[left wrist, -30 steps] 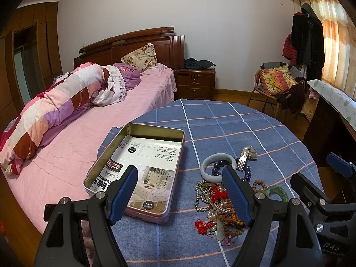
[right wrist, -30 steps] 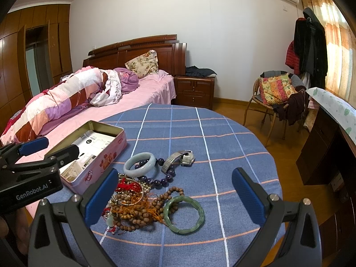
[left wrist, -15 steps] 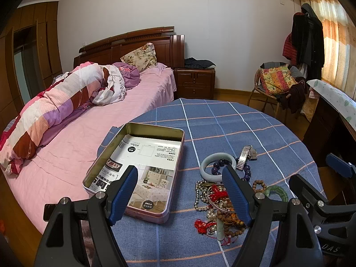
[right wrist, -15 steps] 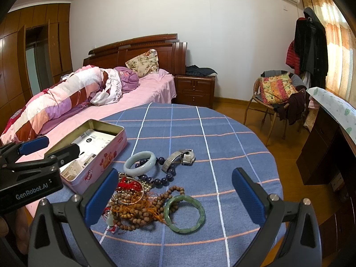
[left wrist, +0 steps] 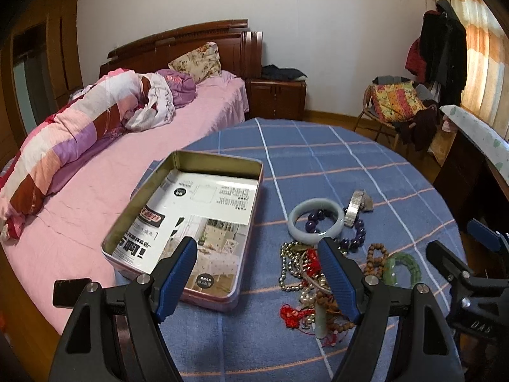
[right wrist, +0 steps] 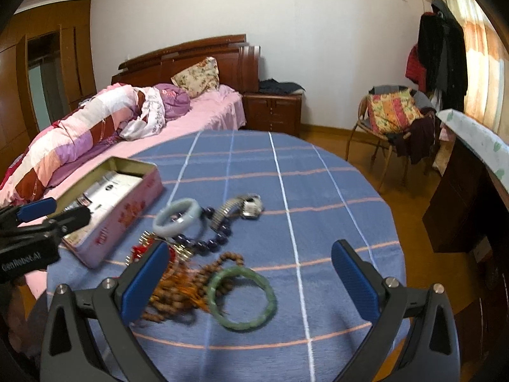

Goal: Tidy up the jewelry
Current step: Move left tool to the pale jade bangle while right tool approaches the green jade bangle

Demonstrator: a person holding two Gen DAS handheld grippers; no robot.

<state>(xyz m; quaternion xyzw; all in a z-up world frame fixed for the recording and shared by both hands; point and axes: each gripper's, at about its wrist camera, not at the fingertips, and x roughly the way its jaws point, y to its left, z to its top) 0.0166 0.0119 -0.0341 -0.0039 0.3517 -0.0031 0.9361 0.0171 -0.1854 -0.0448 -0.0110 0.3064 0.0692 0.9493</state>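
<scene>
Jewelry [right wrist: 197,254] heaped on desk [right wrist: 318,191] beside open tin [left wrist: 191,222]; I hold right tool [right wrist: 251,273] and left tool [left wrist: 257,273] wide open, empty, above it, presumably choosing a first pick.

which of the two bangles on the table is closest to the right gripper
The green bangle, lying just ahead of the open right gripper. The pale bangle sits farther back, near the tin.

The right gripper [right wrist: 249,275] is dropping closer over the green bangle [right wrist: 241,297]. Its view is swinging left, blurring the jewelry.
</scene>
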